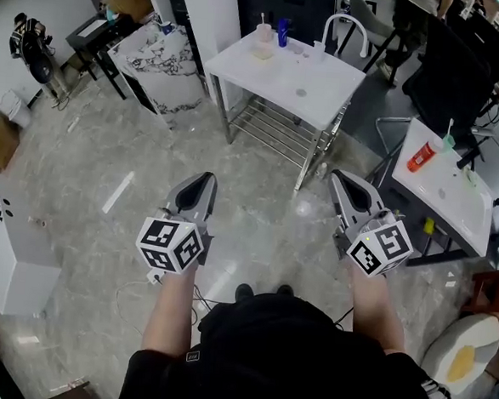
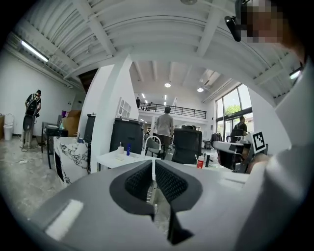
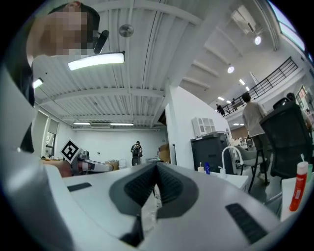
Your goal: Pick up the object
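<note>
My left gripper (image 1: 205,180) and right gripper (image 1: 337,177) are held side by side above the floor, short of a white table (image 1: 325,93). Both are shut with nothing between the jaws. In the left gripper view the pads (image 2: 142,180) meet along a thin seam, and the right gripper view shows its pads (image 3: 169,182) pressed together as well. On the table stand a blue bottle (image 1: 282,31), a pale cup (image 1: 264,33) and a small round flat thing (image 1: 300,92). The table (image 2: 115,158) with the blue bottle (image 2: 128,149) lies ahead of the left gripper.
A second white table (image 1: 454,200) at the right carries a red bottle (image 1: 419,155). A white chair (image 1: 345,29) and black office chair (image 1: 454,72) stand behind the tables. A marble-patterned cabinet (image 1: 169,65) is at the left, and a white unit (image 1: 3,254) is at the near left. People stand farther off.
</note>
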